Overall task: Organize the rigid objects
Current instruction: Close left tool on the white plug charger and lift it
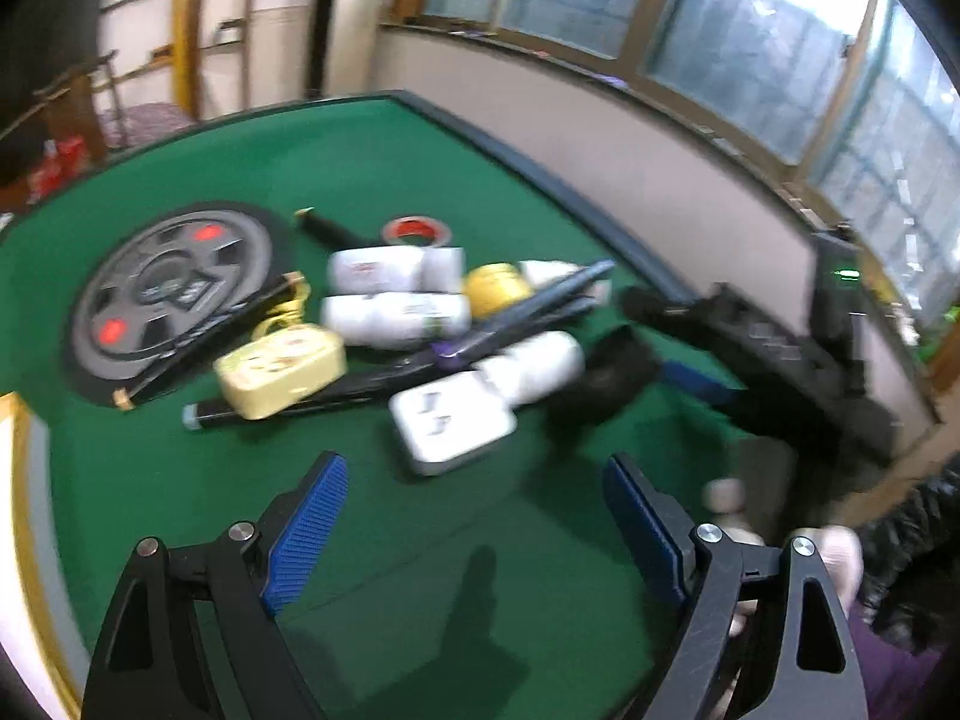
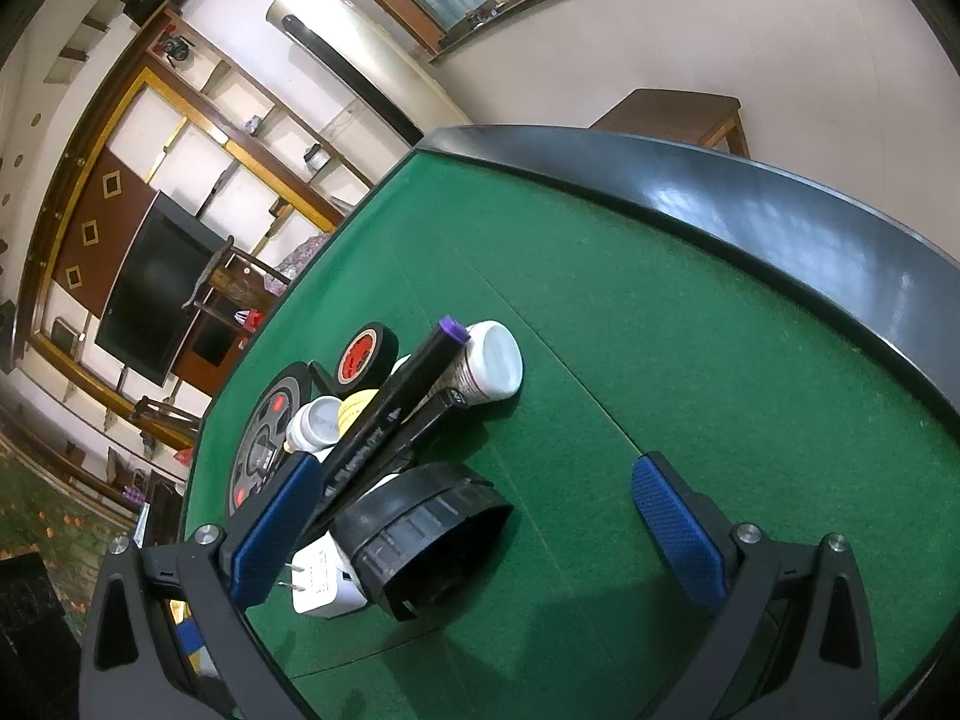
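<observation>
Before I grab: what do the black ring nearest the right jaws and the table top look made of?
Black ring: likely hard matte plastic or rubber; ribbed outer band, dull sheen. Table top: green felt-like cloth, fuzzy and non-reflective, with a glossy black rim showing window glare.

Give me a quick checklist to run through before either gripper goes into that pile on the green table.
1. Left gripper open and holding nothing: ok.
2. Right gripper open and holding nothing: ok.
3. Nearest target for the right gripper unblocked: ok, the black ring lies just ahead of its fingers, beside the white plug adapter.
4. Items separated enough for a clean grasp: not ok, the purple-capped marker lies across the white bottles.
5. Left view sharp enough to aim: not ok, motion blur.
6. Drop-off place identified: cannot tell.
</observation>
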The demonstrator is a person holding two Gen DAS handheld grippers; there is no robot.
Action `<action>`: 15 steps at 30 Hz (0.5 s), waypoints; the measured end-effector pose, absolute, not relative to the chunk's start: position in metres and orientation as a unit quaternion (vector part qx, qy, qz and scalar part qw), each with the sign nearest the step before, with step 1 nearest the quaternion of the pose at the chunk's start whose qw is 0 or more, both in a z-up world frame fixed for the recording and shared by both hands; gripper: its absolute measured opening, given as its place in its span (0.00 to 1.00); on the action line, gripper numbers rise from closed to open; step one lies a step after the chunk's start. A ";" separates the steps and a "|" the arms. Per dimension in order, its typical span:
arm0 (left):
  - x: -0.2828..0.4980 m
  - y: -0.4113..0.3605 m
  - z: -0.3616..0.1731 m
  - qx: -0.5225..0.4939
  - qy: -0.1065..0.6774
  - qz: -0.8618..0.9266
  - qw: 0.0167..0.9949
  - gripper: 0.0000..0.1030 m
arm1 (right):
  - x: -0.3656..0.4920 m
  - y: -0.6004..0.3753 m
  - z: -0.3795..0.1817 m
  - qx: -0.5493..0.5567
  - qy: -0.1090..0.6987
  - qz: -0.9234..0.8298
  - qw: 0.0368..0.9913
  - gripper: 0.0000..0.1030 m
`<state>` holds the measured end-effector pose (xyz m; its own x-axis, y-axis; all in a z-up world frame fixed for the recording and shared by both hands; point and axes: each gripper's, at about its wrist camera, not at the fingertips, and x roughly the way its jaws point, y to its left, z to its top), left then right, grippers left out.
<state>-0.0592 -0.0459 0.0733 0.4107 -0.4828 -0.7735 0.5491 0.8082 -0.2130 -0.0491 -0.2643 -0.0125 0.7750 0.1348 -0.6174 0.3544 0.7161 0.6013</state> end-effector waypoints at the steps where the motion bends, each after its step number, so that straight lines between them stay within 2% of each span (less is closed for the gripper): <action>1: -0.055 -0.044 0.068 0.038 0.449 -0.300 0.841 0.86 | -0.050 -0.265 -0.013 0.373 0.329 -0.064 0.865 1.00; 12: -0.044 -0.098 0.039 0.175 0.436 -0.350 0.810 0.86 | -0.049 -0.268 -0.017 0.384 0.329 -0.059 0.861 1.00; 15: -0.040 -0.112 0.034 0.199 0.423 -0.349 0.812 0.82 | -0.049 -0.268 -0.017 0.384 0.329 -0.059 0.861 1.00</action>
